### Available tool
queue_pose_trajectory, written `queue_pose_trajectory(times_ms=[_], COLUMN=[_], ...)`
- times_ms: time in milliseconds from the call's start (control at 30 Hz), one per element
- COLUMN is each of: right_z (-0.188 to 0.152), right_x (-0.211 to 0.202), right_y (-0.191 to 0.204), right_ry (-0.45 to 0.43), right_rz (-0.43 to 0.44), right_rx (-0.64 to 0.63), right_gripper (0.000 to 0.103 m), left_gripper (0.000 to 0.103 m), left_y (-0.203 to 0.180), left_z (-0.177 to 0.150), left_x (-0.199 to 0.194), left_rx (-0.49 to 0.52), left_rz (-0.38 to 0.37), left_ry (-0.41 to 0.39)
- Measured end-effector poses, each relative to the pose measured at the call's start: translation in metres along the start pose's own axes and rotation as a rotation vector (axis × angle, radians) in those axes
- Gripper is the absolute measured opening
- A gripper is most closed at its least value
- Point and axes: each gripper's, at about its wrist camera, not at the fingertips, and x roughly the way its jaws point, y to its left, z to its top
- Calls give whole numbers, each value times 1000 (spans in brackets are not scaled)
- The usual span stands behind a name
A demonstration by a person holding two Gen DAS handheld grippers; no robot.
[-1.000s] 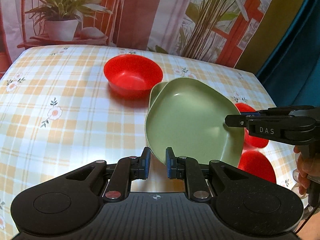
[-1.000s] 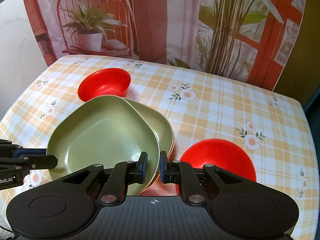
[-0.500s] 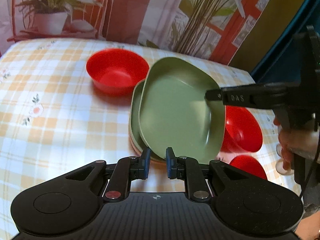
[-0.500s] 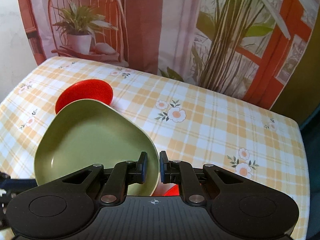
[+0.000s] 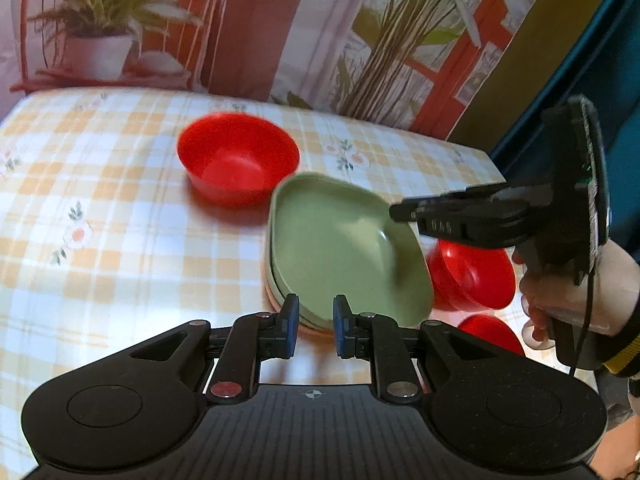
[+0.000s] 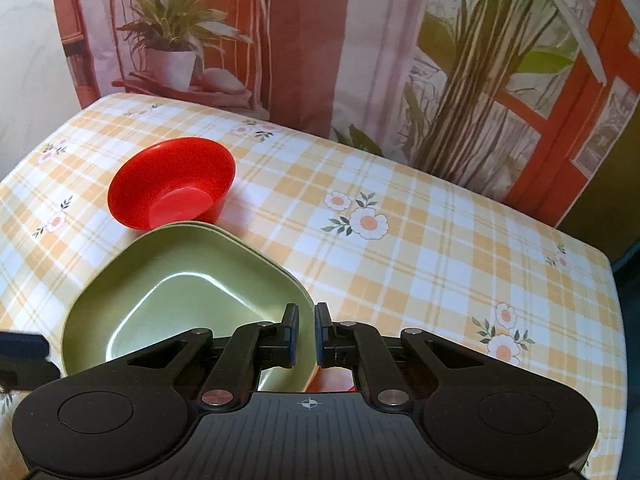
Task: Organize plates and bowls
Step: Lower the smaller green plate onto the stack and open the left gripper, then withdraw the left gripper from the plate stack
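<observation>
Left wrist view: we see our left gripper with its pads spread apart just short of the plate stack's near edge, holding nothing.
Right wrist view: our right gripper pinches the rim of the top green plate between nearly closed pads.
Plate position: the top green plate sits nested on the other green plates, its far edge close behind the far red bowl; whether it is fully seated we cannot tell.
Bowls: one red bowl stands beyond the stack; two more red bowls lie to its right, under our right gripper's body.
Table: checked cloth with flower prints.
Step in hand, as we judge it: settling the green plate onto the stack and letting go.
Doing it well: we should lower the held edge until the rims line up all round, then open the pads without dragging the plate sideways.
Risk: pulling back before opening could slide the stack toward the near bowls.
Next, likely: gather the red bowls into one nest.
</observation>
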Motion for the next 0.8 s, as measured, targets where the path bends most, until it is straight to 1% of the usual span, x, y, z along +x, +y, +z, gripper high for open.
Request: queue_pose_trajectory(times_ms=[100,233,333,467,567,667,800], right_z=[-1,-5,-10,-16,-21,-25,-28], right_x=[-2,-10,-16,-19,-18,-16,-15], right_y=[-1,-4,-7,-9,-7,-4,-3], right_ry=[-3,-3,3,16,30,37,43], right_rz=[-1,7,16,29,32,28,23], right_rx=[5,28,47,66,70,65,66], right_gripper=[8,8,9,10,13,16,15], left_gripper=[19,19,17,14,14,14,14], left_y=[5,8,7,8,10,8,6], left_z=[11,29,35,30,25,24,22], left_x=[1,15,27,32,34,36,39], left_rx=[-4,-1,24,40,34,48,58], left_rz=[24,65,95,114,109,117,124], left_ry=[-18,-32,-17,8,11,12,13])
